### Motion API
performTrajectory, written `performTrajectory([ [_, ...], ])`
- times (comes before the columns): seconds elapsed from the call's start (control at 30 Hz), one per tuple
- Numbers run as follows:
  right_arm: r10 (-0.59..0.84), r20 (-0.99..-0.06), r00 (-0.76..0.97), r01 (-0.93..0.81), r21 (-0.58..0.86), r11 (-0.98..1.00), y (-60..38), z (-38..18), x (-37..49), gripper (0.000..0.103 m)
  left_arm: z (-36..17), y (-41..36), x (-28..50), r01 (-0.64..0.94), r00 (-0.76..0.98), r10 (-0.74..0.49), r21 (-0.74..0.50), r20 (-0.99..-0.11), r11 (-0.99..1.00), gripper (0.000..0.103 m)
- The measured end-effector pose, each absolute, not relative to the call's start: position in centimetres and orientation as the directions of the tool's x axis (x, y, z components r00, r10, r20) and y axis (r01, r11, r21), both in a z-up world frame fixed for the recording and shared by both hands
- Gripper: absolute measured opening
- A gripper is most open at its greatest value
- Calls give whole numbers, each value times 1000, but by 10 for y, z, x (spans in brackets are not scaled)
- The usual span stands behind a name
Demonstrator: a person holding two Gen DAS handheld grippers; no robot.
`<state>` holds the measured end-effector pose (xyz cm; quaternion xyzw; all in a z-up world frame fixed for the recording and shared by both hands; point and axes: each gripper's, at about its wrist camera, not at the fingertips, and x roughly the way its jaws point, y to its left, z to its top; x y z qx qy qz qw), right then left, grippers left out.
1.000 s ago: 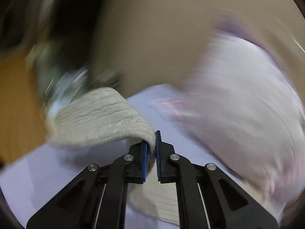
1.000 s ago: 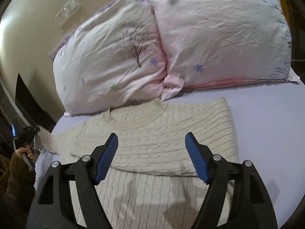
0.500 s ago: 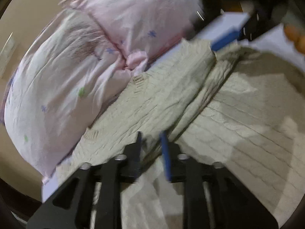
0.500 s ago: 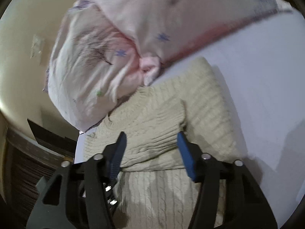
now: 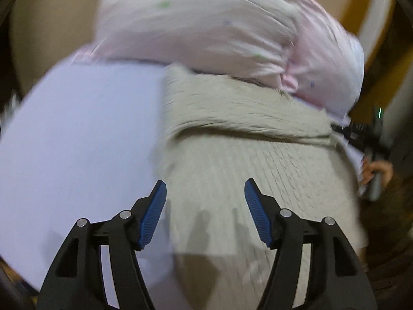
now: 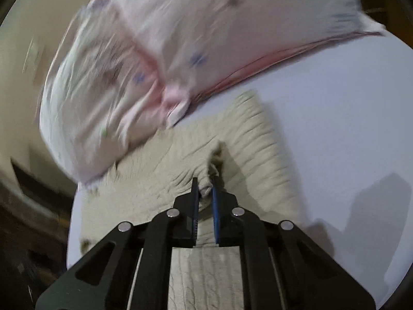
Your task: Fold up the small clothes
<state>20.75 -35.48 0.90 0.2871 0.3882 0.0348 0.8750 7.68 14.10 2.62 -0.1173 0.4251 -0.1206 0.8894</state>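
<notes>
A cream cable-knit sweater [image 5: 247, 139] lies on a pale lilac bed sheet [image 5: 77, 134], its sleeves folded across its body. My left gripper [image 5: 205, 193] is open and empty, hovering over the sweater's lower left part. In the right wrist view my right gripper [image 6: 205, 190] is shut on a bunched fold of the sweater [image 6: 160, 178] near a folded sleeve edge, lifting it slightly. Both views are motion-blurred.
Two pink-white pillows [image 5: 206, 25] lie against the wall just behind the sweater; they also show in the right wrist view [image 6: 180, 38]. The person's hand on the other gripper [image 5: 374, 170] shows at the right edge. Bare sheet [image 6: 335, 129] lies right of the sweater.
My left gripper has let go of the sleeve, opened wide and swung over the sweater's body. My right gripper has gone from open to shut on a fold of the sweater.
</notes>
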Motion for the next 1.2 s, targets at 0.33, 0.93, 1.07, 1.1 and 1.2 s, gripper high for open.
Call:
performTrajectory([
  [0.33,261,-715,649,144,452,880,-371,20,89,57,-4,163,8,88,540,-434,-464,-721,881,66],
  [0.93,662,-501,557,-81,761,644,-370,-15,-22,6,-12,126,-39,164,475,-418,-389,-774,907,9],
  [1.07,694,-375,614,-168,797,580,-374,12,-6,6,-4,127,-30,184,475,-471,-439,-743,879,8],
  [1.1,696,-340,632,-187,805,563,-377,21,2,6,2,130,-25,191,487,-492,-462,-721,866,8],
  [1.2,677,-264,687,-218,814,538,-388,46,36,6,32,138,2,222,555,-509,-472,-658,853,8],
])
